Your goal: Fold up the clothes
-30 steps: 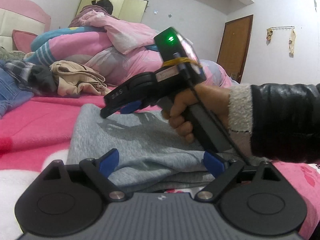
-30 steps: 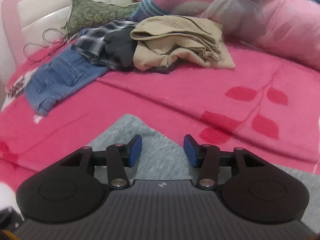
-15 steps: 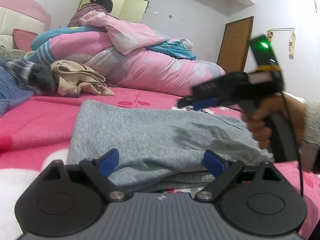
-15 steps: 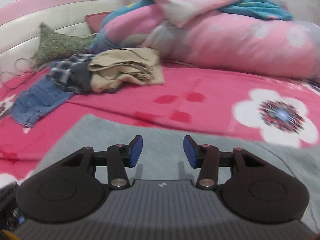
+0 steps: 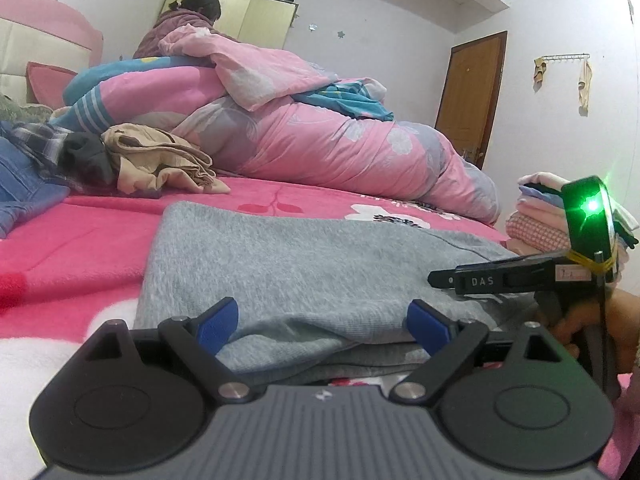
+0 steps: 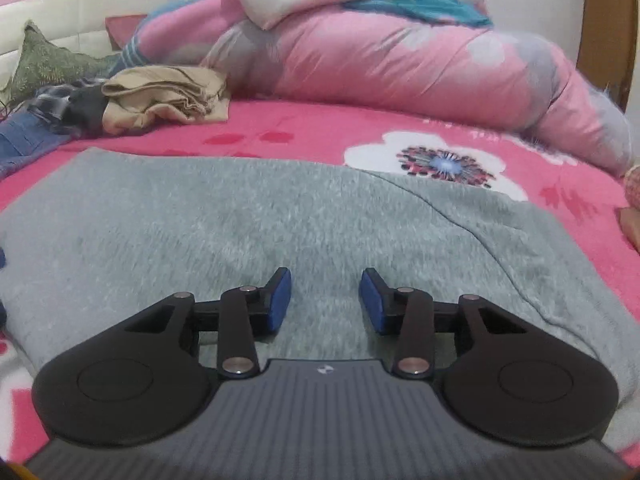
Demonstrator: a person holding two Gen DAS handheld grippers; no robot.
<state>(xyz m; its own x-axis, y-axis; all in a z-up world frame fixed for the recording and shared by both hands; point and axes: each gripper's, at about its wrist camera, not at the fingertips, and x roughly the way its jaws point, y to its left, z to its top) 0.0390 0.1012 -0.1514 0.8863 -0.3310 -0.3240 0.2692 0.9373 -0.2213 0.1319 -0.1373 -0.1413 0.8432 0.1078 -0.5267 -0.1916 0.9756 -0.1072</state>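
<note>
Gray sweater (image 5: 288, 256) lies partly folded on the pink bed (image 5: 80, 240), stacked layers at its near edge. Left tool (image 5: 322, 322) is released, blue pads spread wide at that near edge, gripping nothing. Right tool (image 6: 325, 300) hovers over the sweater's right part; its jaws have just been closing, half-narrowed, no cloth between them. Risks: if the right tool pinches only the top layer, the fold drags crooked; fuzzy knit may slip off the pads; pulling with the left side unpinned could shift the whole stack toward the loose clothes pile (image 5: 156, 160).
</note>
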